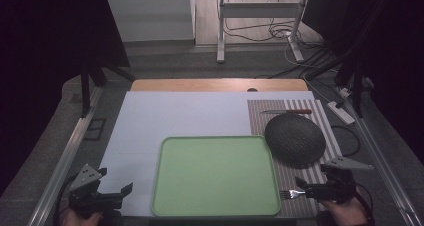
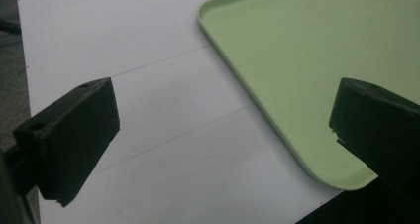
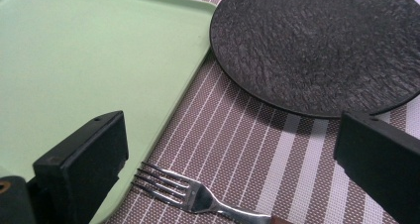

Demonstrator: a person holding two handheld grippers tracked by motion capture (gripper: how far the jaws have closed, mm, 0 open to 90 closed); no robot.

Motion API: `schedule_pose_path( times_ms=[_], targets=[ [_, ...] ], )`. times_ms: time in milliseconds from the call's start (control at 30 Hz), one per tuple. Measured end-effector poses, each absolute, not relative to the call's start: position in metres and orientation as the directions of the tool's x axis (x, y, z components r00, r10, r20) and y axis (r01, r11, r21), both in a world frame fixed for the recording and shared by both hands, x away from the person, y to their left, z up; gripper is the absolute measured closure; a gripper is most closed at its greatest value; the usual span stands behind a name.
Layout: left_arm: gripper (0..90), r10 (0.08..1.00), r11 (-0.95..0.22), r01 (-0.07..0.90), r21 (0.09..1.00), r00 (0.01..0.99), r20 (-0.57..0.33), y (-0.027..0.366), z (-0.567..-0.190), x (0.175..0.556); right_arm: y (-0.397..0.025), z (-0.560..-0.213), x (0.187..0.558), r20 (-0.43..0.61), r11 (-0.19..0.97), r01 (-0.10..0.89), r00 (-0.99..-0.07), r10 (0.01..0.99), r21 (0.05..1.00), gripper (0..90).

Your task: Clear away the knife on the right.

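The right hand-held gripper hangs low over the striped placemat at the near right of the counter, its jaws spread wide and closed on nothing. A fork lies on the placemat between those jaws, tines toward the green tray and just beside its right rim; whether a jaw touches the fork cannot be told. Its handle runs out of the right gripper view at the bottom edge. A dark textured plate sits just beyond on the same placemat. The left hand-held gripper is also wide open and empty, above the white sheet off the tray's near left corner. A knife beyond the plate is small and hard to make out.
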State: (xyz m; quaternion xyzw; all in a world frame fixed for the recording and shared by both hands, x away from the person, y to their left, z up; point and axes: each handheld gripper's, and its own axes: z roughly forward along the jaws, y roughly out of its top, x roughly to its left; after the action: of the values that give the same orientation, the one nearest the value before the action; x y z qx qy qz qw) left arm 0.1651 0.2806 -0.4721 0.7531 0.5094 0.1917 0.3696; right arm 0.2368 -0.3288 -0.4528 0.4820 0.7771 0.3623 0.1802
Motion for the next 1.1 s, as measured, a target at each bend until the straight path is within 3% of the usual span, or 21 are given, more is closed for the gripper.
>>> schedule_pose_path(
  times_ms=[1100],
  targets=[
    [0.7, 0.904, -0.204, 0.641, 0.740, 0.414, -0.110, 0.2819, -0.4729, 0.1668, -0.3267, -0.4531, 0.2411, 0.081, 0.299, 0.621, -0.508, 0.858, 0.724, 0.8]
  ],
)
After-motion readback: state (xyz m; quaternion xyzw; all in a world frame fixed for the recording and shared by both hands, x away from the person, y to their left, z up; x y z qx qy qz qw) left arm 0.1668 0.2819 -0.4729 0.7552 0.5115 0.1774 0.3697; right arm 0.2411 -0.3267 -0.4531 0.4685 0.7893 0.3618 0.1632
